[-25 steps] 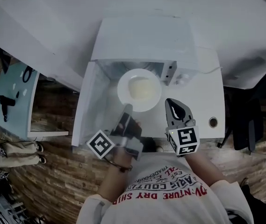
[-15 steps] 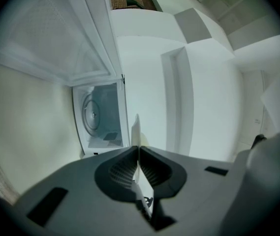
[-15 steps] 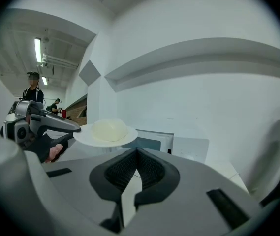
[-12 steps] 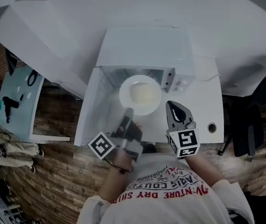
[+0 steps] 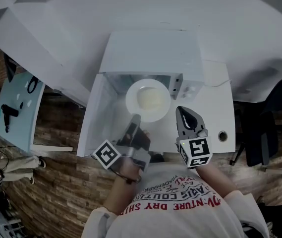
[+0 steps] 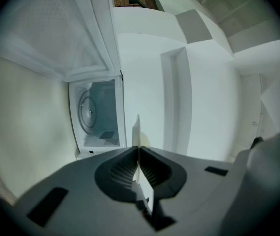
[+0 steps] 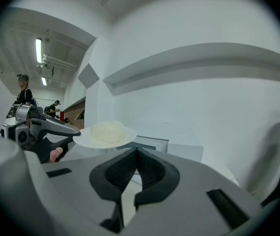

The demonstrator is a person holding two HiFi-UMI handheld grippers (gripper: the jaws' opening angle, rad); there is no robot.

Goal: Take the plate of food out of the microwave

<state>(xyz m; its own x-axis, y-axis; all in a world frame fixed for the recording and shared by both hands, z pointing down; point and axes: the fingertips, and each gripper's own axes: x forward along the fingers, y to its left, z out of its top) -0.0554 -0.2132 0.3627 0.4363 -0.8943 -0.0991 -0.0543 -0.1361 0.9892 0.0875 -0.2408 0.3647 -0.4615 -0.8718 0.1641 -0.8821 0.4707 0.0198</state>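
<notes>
Holding the round white plate [image 5: 131,102] of pale mounded food [image 5: 150,99] by its rim in the clamped left gripper [image 5: 135,117], clear of the open white microwave [image 5: 150,51], with the right gripper [image 5: 185,114] closed empty alongside; seemingly only setting down on the white counter [image 5: 215,108] left.

The plate [image 5: 148,83] is smooth, glossy white, like glazed ceramic, and the food [image 5: 150,99] on it is a pale, matt, soft-looking mound. My left gripper [image 5: 135,118] is matt grey plastic with dark ribbed pads [image 6: 122,170]. At twelve o'clock the microwave [image 5: 150,53] has a smooth white shell, and at seven o'clock the floor [image 5: 56,182] is brown wood planking
</notes>
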